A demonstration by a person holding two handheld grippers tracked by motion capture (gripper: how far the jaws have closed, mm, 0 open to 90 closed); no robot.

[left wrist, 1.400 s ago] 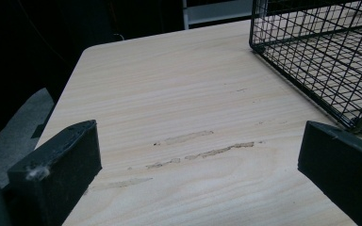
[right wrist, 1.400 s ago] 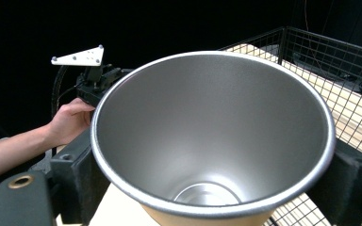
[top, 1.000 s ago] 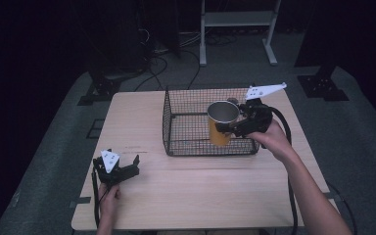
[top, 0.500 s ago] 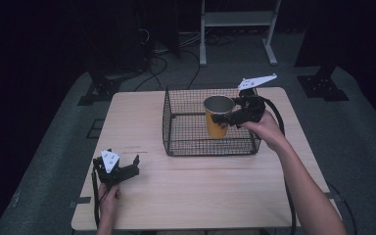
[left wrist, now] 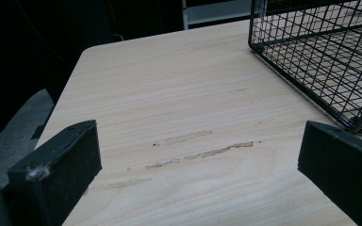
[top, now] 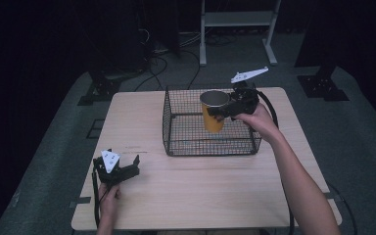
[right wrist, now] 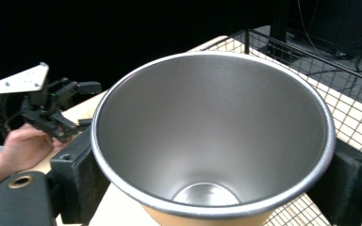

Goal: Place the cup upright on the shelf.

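**A:** So that orange cup (top: 213, 111) with the steel lining is hanging upright over the wire basket (top: 176, 128), right gripper (top: 223, 110) clamped on it just below the rim. Guessing it's held up top so it can drop in straight?

**B:** Yeah, looks like it, open mouth staying up too. Left gripper (top: 133, 164) is just sitting on the table (top: 200, 196) near the front corner, jaws wide apart, nothing in them. Probably parked out of the way.
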